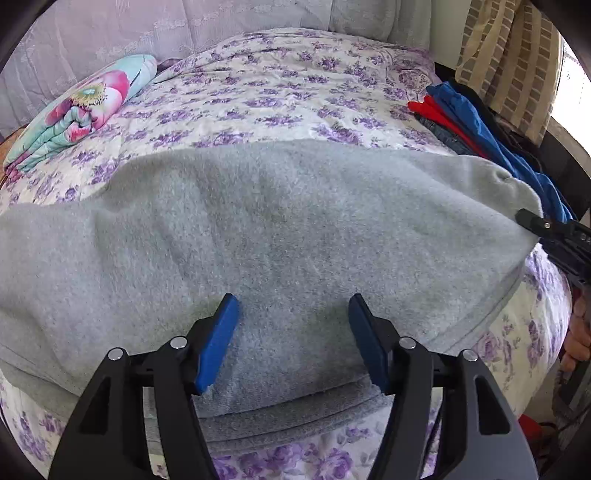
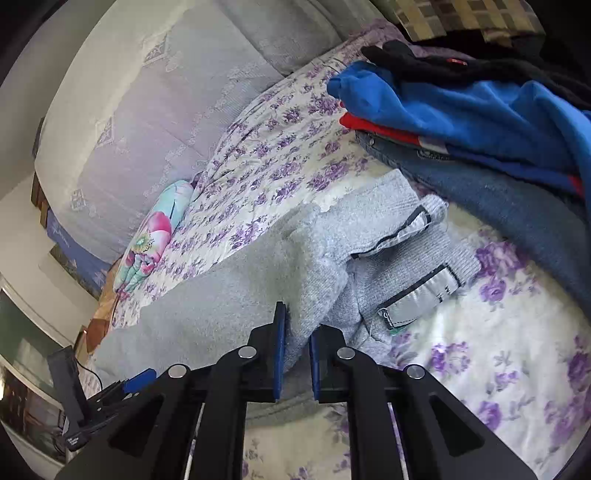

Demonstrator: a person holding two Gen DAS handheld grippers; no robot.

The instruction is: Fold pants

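Observation:
Grey fleece pants (image 1: pixel 277 221) lie spread across a bed with a purple-flowered cover (image 1: pixel 258 92). My left gripper (image 1: pixel 292 297) hovers over their near edge, open, blue pads wide apart with nothing pinched. At the far right, my right gripper (image 1: pixel 532 219) holds the pants' corner. In the right wrist view, the right gripper (image 2: pixel 297 315) is shut on a bunched fold of the pants (image 2: pixel 314 258) beside the waistband labels (image 2: pixel 417 299). The left gripper's blue pad (image 2: pixel 138 378) shows at the lower left.
A stack of folded clothes (image 2: pixel 480 122), blue, red and denim, sits on the bed's right side. A rolled flowered blanket (image 1: pixel 74 114) lies at the far left. Lace-covered cushions (image 1: pixel 147 29) back the bed. A person's hand (image 1: pixel 578 332) is at the right edge.

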